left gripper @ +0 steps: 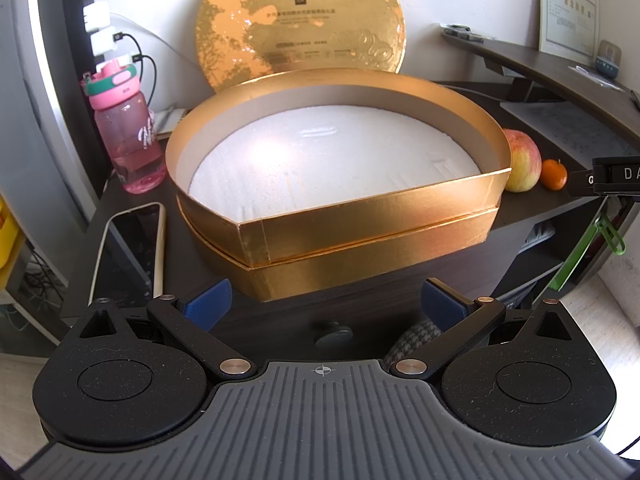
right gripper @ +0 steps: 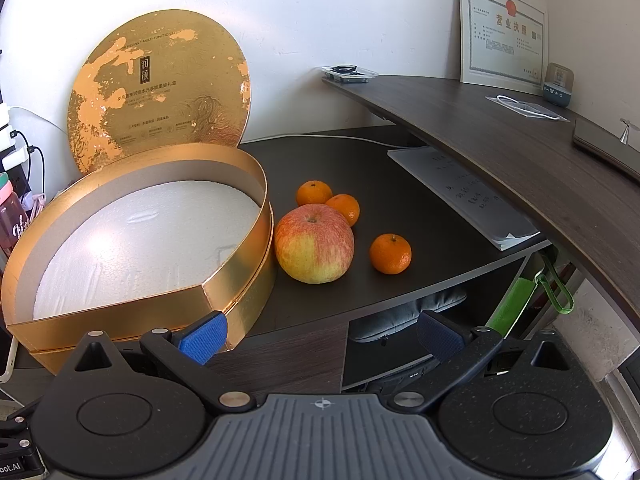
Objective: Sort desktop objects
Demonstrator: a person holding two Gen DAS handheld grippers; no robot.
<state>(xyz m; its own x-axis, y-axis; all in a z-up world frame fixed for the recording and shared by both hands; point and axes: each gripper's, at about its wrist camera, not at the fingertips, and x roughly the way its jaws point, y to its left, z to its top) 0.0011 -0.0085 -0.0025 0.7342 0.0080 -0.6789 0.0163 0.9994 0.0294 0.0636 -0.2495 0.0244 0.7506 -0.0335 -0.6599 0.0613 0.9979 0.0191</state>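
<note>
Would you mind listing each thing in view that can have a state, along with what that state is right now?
Gold box: open, nothing on its white foam.
Round lid: off, upright against the wall.
Pink bottle: upright, cap closed.
Phone: flat on the desk, screen dark.
Apple: on the desk beside the box.
Three oranges: on the desk, outside the box.
Left gripper: open, holding nothing.
Right gripper: open, holding nothing.

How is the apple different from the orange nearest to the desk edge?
The apple is clearly bigger than the orange. The apple is red and yellow with streaks; the orange is plain orange. The apple sits right beside the gold box; the orange stands apart from it. Both rest stem up on the dark desk.
</note>
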